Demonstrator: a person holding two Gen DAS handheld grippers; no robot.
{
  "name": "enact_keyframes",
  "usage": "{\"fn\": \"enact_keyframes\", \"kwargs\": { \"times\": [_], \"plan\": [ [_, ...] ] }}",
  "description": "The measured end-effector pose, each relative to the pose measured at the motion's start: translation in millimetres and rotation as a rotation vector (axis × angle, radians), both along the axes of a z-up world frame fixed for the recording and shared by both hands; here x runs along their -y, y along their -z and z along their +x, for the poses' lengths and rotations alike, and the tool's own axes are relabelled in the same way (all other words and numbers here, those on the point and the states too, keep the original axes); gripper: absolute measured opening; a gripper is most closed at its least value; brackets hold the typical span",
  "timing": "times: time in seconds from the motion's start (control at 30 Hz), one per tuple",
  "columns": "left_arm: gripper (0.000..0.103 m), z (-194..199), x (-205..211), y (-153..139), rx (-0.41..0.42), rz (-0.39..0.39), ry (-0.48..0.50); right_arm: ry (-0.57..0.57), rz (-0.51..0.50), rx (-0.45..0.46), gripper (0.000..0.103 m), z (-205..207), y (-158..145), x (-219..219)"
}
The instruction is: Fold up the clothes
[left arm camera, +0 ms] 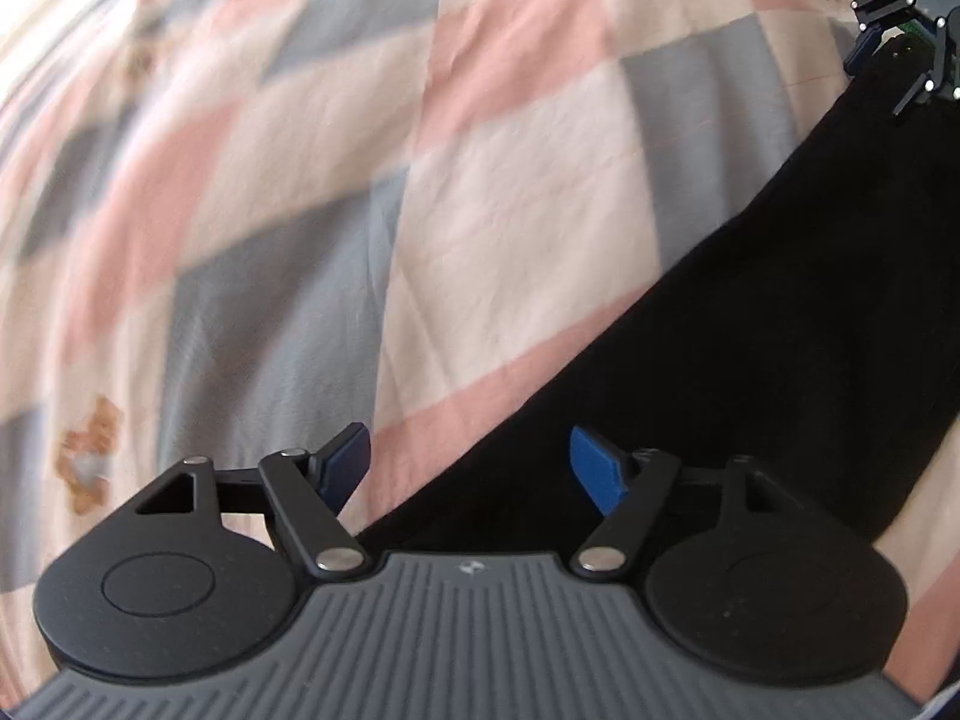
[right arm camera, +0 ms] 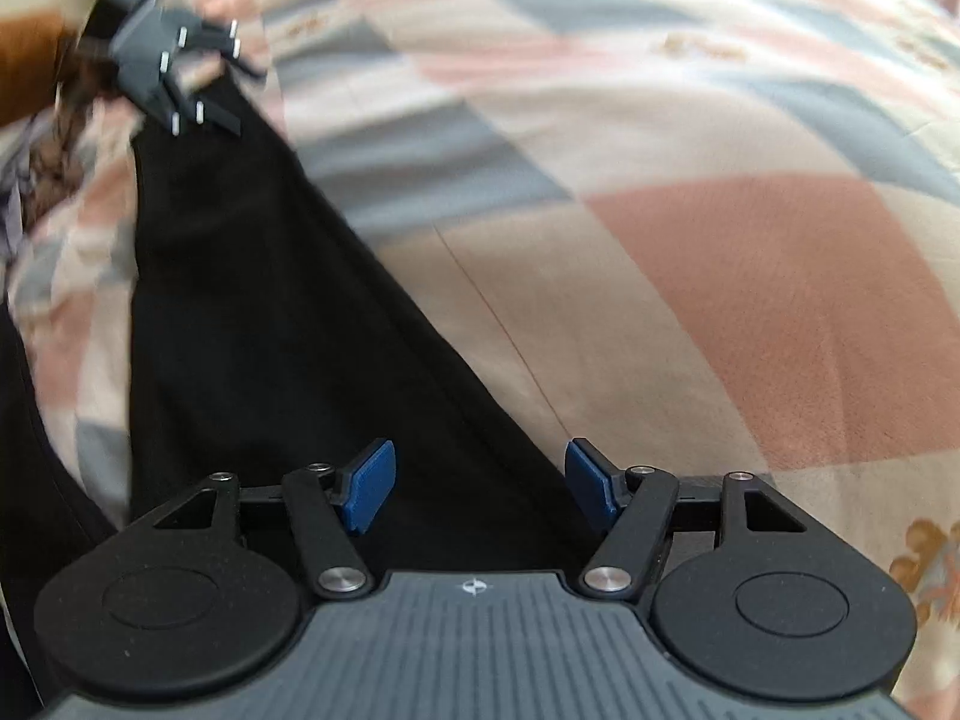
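Black cloth garment (left arm camera: 750, 330) lies on the pink-grey-cream checked bedspread (left arm camera: 480, 180); left gripper (left arm camera: 468, 468) and right gripper (right arm camera: 480, 483) gape, gripping nothing, the right's twin at eleven o'clock.

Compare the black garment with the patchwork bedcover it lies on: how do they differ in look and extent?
The black garment is one plain dark colour; the bedcover is checked in pink, grey and cream. The garment forms a narrow band running between the two tools; the bedcover spreads past it on both sides. Both are soft cloth, lying flat.
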State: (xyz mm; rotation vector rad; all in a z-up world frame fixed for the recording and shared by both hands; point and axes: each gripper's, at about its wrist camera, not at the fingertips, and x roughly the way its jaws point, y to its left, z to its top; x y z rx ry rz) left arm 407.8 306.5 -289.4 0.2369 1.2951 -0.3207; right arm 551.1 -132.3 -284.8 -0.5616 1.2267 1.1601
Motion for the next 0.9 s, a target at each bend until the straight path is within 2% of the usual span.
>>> {"fn": "enact_keyframes", "kwargs": {
  "times": [0.07,0.1,0.13,0.17,0.2,0.23,0.27,0.33,0.47,0.53,0.7,0.8,0.9],
  "plan": [
    [0.073,3.3,-9.2,12.8,-0.062,-0.044,-0.014,-0.005,-0.024,-0.041,0.074,5.0,11.5,-1.8],
    [0.068,3.7,-11.1,16.4,-0.071,-0.056,-0.013,-0.002,-0.024,-0.060,0.076,6.5,16.3,-2.6],
    [0.062,2.8,-11.0,17.4,-0.072,-0.069,-0.002,0.007,-0.027,-0.073,0.079,6.9,20.1,-4.2],
    [0.045,0.6,-9.0,17.1,-0.068,-0.077,0.015,0.015,-0.032,-0.071,0.076,5.3,22.6,-6.8],
    [0.037,-3.2,-4.9,15.5,-0.056,-0.069,0.039,0.013,-0.037,-0.055,0.071,1.7,21.9,-8.5],
    [0.023,-8.7,0.5,13.1,-0.037,-0.045,0.070,0.009,-0.042,-0.038,0.056,-2.3,20.8,-10.0],
    [0.014,-15.9,6.1,10.7,-0.012,-0.006,0.101,0.016,-0.053,-0.011,0.042,-5.6,18.3,-10.6],
    [0.008,-33.5,15.3,2.5,0.057,0.071,0.133,0.030,-0.069,0.045,0.021,-13.9,10.5,-8.0],
    [0.007,-84.0,28.2,-33.1,0.236,0.129,0.065,0.052,-0.036,0.222,0.012,-50.1,-22.0,0.6],
    [0.007,-113.5,34.6,-54.7,0.323,0.140,0.017,0.055,-0.023,0.365,0.012,-80.7,-42.9,4.7],
    [0.007,-218.0,63.4,-115.3,0.486,0.111,-0.157,0.088,0.043,0.656,0.012,-175.1,-101.3,27.1],
    [0.007,-291.4,96.4,-137.4,0.509,0.092,-0.242,0.124,0.070,0.743,0.011,-239.5,-131.7,46.6],
    [0.007,-352.6,133.3,-144.0,0.452,0.050,-0.335,0.117,0.046,0.773,0.011,-312.1,-140.8,71.7]
  ]
}}
